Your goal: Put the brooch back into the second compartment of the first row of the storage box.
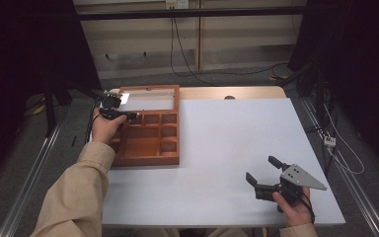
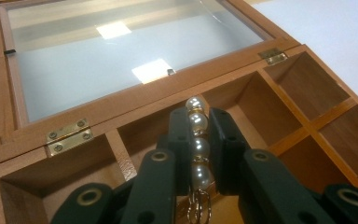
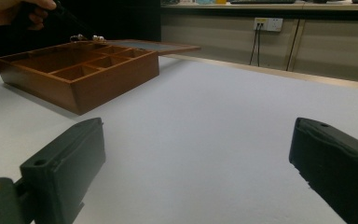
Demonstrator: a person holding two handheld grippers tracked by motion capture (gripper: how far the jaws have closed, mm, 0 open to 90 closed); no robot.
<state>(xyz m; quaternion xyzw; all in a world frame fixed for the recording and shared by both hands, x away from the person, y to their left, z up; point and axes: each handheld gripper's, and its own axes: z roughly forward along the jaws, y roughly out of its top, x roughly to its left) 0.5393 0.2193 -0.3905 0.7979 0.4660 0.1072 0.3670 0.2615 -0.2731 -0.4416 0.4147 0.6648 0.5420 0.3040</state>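
Note:
A brown wooden box [image 1: 148,159] with several compartments lies at the table's left, its glass lid [image 2: 121,60] folded back flat. My left gripper [image 2: 199,119] hovers over the box's back row of compartments [image 2: 242,107], shut on a short pearl strand [image 2: 199,140] with gold links that sticks out past the fingertips. In the high view that left gripper [image 1: 134,115] reaches in from the box's left side. My right gripper [image 1: 261,170] rests near the table's front right, open, nothing between its fingers [image 3: 70,158]. From the right gripper view the box [image 3: 84,74] stands far left.
The white tabletop [image 1: 227,148] spreads between box and right gripper. A wooden strip [image 1: 237,93] edges the table's back. Cables [image 1: 177,54] trail on the floor behind. A wall socket [image 3: 268,23] sits on the far wall. Dark curtains [image 1: 24,59] flank both sides.

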